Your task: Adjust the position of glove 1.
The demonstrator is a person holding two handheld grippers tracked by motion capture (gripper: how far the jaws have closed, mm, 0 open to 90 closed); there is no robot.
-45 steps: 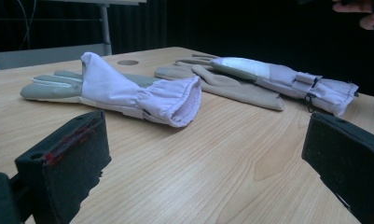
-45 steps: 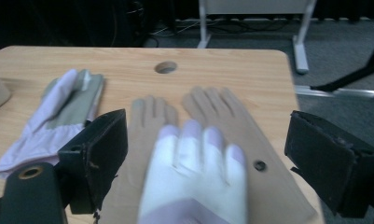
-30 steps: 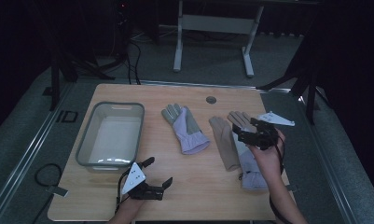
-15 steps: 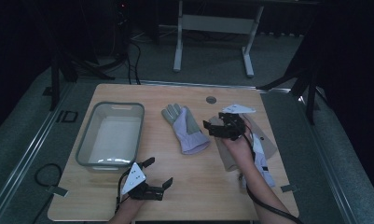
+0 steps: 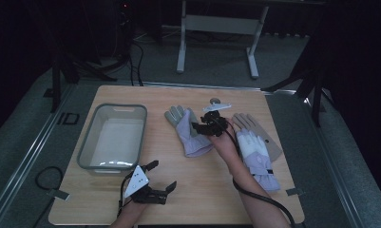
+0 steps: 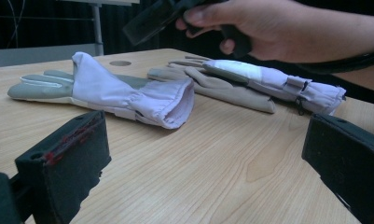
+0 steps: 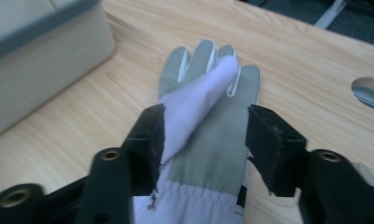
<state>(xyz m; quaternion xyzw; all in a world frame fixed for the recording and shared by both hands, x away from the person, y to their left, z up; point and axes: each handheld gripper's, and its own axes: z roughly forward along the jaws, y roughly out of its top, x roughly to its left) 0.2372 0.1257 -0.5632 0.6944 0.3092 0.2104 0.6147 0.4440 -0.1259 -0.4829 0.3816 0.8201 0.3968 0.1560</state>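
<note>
Dark room, pale wood bench. Left tool idles with jaws apart near the grey tub. Right tool, jaws just closing, straddles the lilac glove mid-bench; contact looks doubtful. Second glove lies alongside.

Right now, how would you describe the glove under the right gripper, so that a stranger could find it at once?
On the wooden table, look just right of the grey bin. The glove lies flat there, fingers pointing away from the person, between the bin and the second glove. Unlike that longer one with a strapped cuff, it has a lilac flap folded across its grey-green body, and the right gripper straddles it.
</note>
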